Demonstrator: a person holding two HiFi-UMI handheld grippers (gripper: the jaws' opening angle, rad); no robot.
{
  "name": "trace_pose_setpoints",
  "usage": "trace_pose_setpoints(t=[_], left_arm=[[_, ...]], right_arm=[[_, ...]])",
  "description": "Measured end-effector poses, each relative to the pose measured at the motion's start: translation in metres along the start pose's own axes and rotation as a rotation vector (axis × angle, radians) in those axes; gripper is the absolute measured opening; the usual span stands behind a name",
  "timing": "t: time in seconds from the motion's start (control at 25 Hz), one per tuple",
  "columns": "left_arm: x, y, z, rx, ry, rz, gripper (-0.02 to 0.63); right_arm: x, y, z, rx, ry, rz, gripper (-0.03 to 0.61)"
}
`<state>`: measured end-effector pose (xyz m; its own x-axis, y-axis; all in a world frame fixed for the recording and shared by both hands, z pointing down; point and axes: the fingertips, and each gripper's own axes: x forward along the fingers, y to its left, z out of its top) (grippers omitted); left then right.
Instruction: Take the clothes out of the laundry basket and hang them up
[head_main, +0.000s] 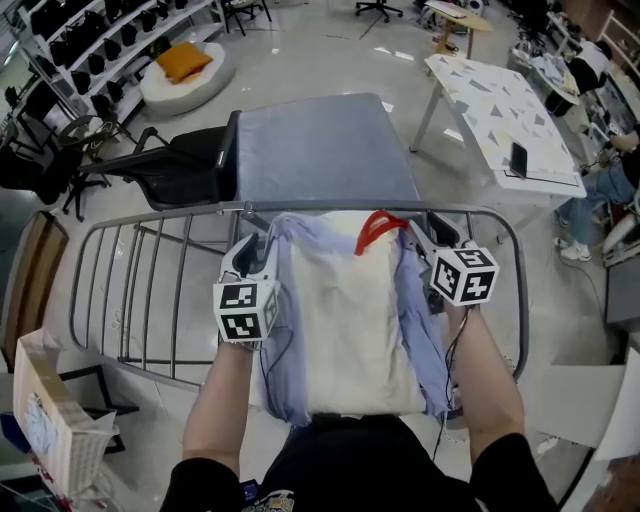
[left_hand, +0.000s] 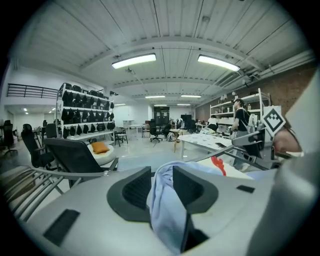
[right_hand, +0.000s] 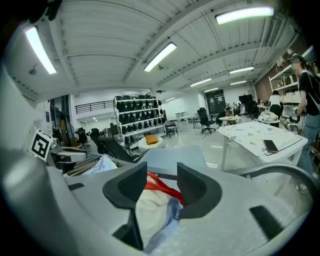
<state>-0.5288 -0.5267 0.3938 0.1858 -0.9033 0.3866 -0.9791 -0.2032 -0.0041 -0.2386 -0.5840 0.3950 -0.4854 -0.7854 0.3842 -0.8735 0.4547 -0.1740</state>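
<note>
Two grippers: left gripper (head_main: 260, 245), right gripper (head_main: 422, 232). One drying rack (head_main: 160, 217). One clothing bundle (head_main: 350, 320), one red loop (head_main: 378, 228). Upper right: one white table (head_main: 480, 100), one phone (head_main: 518, 158). Upper left: one orange cushion (head_main: 185, 60).

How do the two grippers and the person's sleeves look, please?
The left gripper and right gripper are light grey with black-lined jaws; each carries a white cube with black square markers. Thin black cables trail behind them. The sleeves are black.
</note>
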Motion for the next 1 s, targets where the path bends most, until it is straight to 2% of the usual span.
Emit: trace_pose_setpoints(t=[0.56,1.0], left_arm=[[-0.072,-0.061,0.030,0.023,-0.075,0.052,0.126],[-0.156,-0.107,0.024,0.017,-0.108,0.161,0.118]], right_arm=[[-0.071,0.031,0.035,-0.010,-0.131,0.166,0.185],[-0.124,0.064,0.029,-0.035,-0.168,0.347,0.104]])
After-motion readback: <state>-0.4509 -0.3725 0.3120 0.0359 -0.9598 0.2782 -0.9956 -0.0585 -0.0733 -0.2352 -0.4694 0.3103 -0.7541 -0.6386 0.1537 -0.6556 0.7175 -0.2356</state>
